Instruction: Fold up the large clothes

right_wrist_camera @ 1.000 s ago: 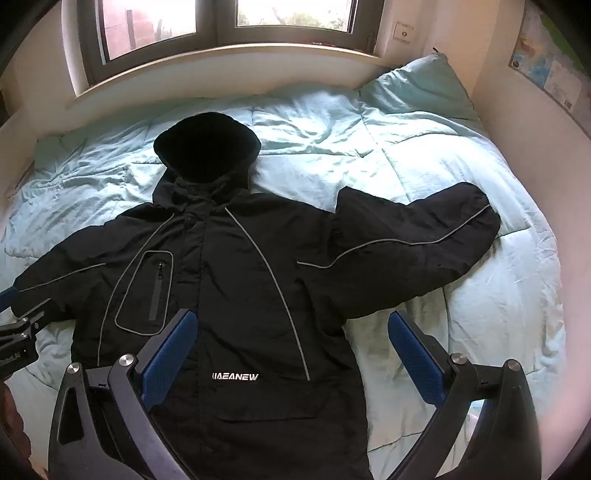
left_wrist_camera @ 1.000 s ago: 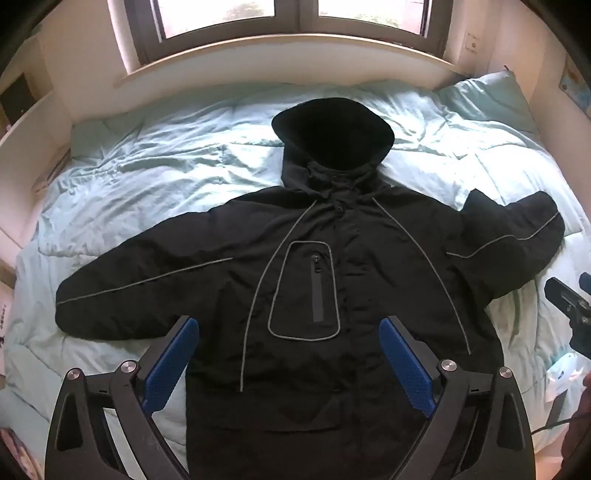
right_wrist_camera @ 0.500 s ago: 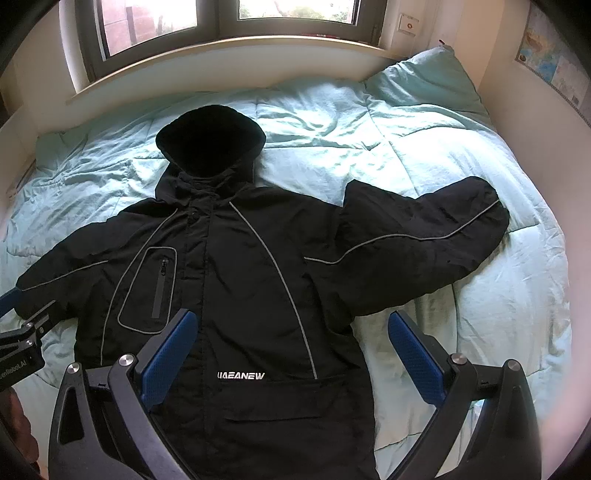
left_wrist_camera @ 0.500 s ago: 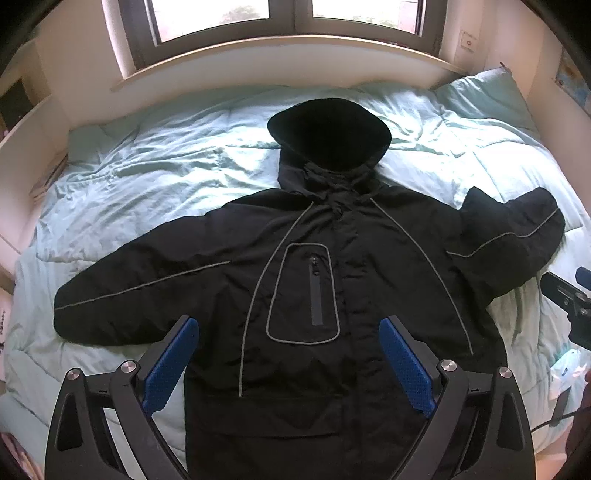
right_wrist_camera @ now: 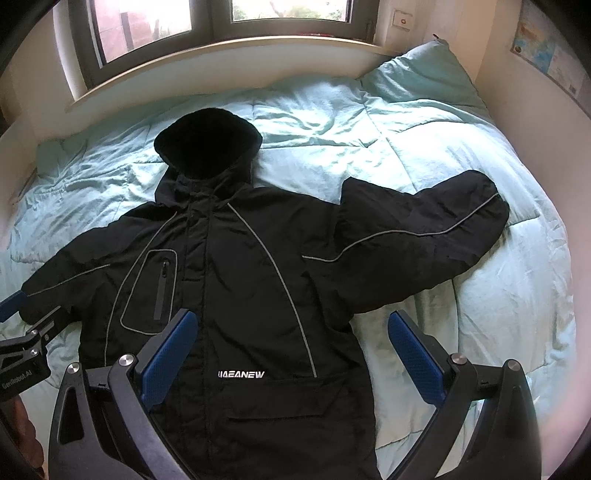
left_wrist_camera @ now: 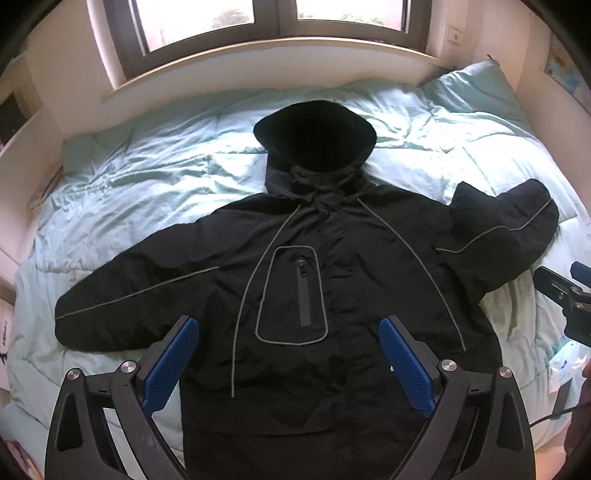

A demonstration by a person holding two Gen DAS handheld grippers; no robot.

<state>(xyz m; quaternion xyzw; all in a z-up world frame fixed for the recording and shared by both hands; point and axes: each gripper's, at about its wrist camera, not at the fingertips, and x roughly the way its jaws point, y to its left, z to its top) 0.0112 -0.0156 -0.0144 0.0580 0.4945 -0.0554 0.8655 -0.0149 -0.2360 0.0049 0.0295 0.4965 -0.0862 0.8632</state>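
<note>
Two wide-apart hand-held grippers, left and right, over black jacket on mint duvet below window

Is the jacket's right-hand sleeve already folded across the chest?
No, the sleeve lies spread out sideways on the duvet, clear of the jacket front.

A bed under a wrinkled teal quilt carries a black jacket spread flat, sleeves out.

L tool | blk frame, blue textured pads, silver screws (R tool same)
</note>
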